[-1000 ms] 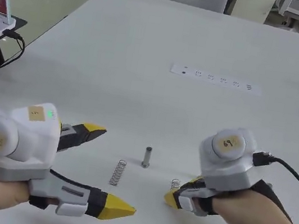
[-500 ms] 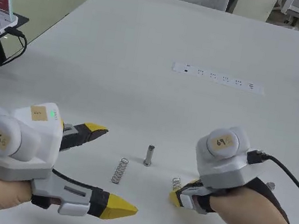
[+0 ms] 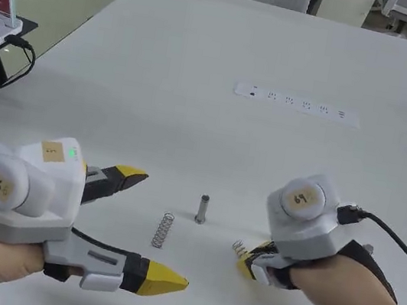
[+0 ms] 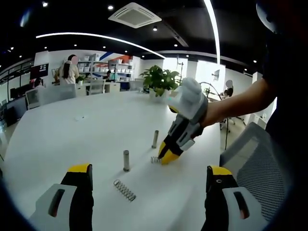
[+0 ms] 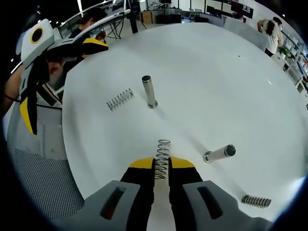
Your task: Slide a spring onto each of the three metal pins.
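At the left, the left gripper [image 3: 154, 228] hovered low over the white table [image 3: 195, 105] with its jaws wide apart and nothing between them. Just beyond its tips a loose spring [image 5: 120, 98] lay flat on its side, and close to the right of that a metal pin [image 3: 202, 208] stood upright and bare. Further right, the right gripper [image 5: 162, 165] had its jaws pinched together on a second spring [image 5: 163, 148], gripping it by its near end so that most of the coil stuck out forward, its free end down at or near the tabletop and well short of the standing pin. Beyond it, in the right gripper view, another pin [image 5: 219, 153] also stood bare, and a third spring [image 5: 256, 200] lay at the far right edge. No pin carried a spring yet. The risk from here looked to lie in that grip: held at one end only, so thin a coil would probably flex or spring out of the jaws if its open mouth met the pin's top off-centre. The pins seemed to stand loose on narrow bases, so a sideways nudge might tip one over and send it rolling. With the left jaws empty, nothing steadied the pin against such a push.
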A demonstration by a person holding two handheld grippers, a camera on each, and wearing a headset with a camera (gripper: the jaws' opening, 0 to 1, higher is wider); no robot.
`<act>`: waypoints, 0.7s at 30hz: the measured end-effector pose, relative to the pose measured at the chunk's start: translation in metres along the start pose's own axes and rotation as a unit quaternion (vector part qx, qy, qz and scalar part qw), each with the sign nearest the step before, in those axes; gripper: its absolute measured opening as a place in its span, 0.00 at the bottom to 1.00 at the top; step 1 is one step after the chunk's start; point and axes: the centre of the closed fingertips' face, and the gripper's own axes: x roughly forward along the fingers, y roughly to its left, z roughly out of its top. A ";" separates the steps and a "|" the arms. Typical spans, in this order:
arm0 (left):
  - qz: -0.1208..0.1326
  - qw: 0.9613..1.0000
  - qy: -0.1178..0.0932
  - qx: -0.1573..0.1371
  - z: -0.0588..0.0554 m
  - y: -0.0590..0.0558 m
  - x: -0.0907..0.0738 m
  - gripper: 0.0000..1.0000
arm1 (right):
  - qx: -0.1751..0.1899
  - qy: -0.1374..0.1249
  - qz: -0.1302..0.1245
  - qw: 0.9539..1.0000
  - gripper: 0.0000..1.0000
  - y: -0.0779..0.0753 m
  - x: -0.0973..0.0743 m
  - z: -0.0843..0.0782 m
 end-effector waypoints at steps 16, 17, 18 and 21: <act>-0.003 1.000 -0.012 0.006 0.007 -0.007 0.001 0.92 | 0.010 -0.016 0.028 0.999 0.08 0.002 -0.023 -0.009; -0.004 1.000 -0.012 0.006 0.008 -0.007 0.002 0.92 | 0.009 -0.017 0.029 0.999 0.08 0.002 -0.025 -0.009; -0.006 1.000 -0.012 0.007 0.007 -0.008 0.002 0.91 | 0.006 -0.017 0.032 0.999 0.08 0.002 -0.028 -0.009; -0.011 1.000 -0.011 0.007 0.007 -0.010 0.003 0.91 | 0.000 -0.016 0.033 0.999 0.08 -0.001 -0.033 -0.011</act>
